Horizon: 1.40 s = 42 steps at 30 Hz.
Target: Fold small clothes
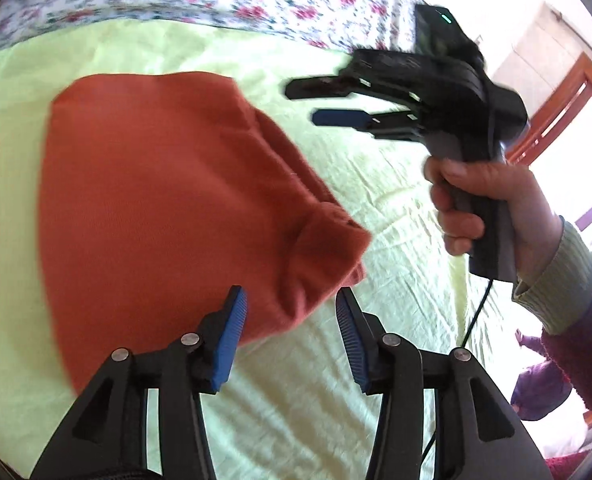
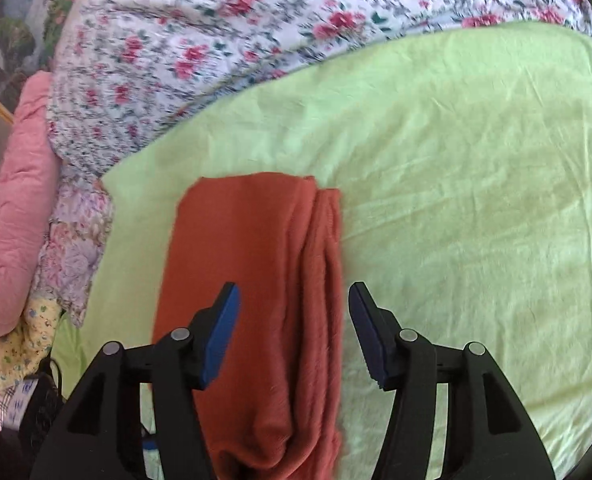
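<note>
The rust-orange garment lies folded on the light green sheet in the left wrist view, and the left gripper hovers over its near edge with jaws spread and nothing between them, while off to the right a hand holds the right gripper above the sheet, fingers parted and empty. From the right wrist view, the garment sits in stacked layers, folds bunched along its right side, and the right gripper hangs wide open over it, the floral bedspread beyond.
</note>
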Motion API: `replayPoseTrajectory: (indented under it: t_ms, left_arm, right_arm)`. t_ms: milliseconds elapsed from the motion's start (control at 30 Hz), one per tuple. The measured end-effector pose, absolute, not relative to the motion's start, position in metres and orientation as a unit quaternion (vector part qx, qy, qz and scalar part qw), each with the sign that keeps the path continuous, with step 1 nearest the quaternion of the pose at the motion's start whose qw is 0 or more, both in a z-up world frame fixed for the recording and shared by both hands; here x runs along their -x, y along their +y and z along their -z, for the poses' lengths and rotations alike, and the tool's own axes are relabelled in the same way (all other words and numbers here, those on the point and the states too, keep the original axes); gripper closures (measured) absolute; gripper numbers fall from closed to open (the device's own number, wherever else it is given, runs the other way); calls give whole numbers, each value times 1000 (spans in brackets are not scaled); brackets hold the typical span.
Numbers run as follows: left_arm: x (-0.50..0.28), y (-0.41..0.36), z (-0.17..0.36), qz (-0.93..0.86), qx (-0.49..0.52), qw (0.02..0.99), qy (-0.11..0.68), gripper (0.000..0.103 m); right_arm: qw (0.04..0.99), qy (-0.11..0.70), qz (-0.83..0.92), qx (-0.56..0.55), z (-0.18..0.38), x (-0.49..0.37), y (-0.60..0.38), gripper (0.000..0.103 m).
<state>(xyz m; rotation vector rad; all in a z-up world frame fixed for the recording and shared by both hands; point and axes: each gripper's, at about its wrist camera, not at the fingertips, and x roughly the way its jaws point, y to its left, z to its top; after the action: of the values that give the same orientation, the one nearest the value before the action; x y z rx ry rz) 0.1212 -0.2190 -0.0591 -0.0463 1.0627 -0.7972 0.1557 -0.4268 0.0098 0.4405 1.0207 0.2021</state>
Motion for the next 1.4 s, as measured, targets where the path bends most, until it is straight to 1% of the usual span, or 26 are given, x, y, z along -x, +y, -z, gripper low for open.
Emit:
replayPoseTrajectory:
  t_ms: [200,533,633,733,767,800,867,1067,1167,1233,1267,1300,1333,1367,1400]
  left_arm:
    - [-136,-165,57,322,53,804,497,50]
    - [-162,-106,46,242,96,825,502,43]
    - [-167,-100,49,228,108,824,507,38]
    - [-180,-97,57,218,130,817,518,34]
    - [-185,-97,59,217,135,814,522,32]
    - [-189,-94,62,218,140,809,527,31]
    - [-203,-99,71,214,146,801,540,31]
    - [-236,-116,97,211,152,784,564,31]
    - [-248,-126,113,225,170,765,579,29]
    - [-252,-131,116,232,176,767,572,29]
    - [-255,-135,117,237,175,769,568,38]
    - [-255,-138,117,238,174,769,567,50]
    - [-255,-141,116,239,167,773,564,55]
    - [-254,-142,115,240,162,776,561,65]
    - [-252,-141,111,242,161,779,555,75]
  right_arm:
    - [840,486,-109,-216,-9,-146,-410,45]
    - [828,500,-115,-224,4,-138,-394,45]
    - [827,505,-112,-221,7,-139,-393,45]
    - [836,506,-87,-195,8,-137,-392,45]
    - [838,507,-79,-185,8,-136,-392,44]
    - [840,509,-72,-175,10,-136,-392,40]
    - [839,514,-64,-167,16,-136,-394,38]
    - [820,529,-75,-206,40,-142,-408,38]
    - [805,543,-95,-220,54,-149,-408,38]
    - [801,549,-104,-216,64,-153,-406,38]
    - [801,543,-110,-224,66,-153,-406,37]
    - [799,538,-118,-242,68,-154,-407,40]
    - [794,539,-122,-253,71,-154,-408,47]
    - [787,544,-128,-263,73,-156,-407,67]
    - [781,549,-130,-267,75,-156,-406,71]
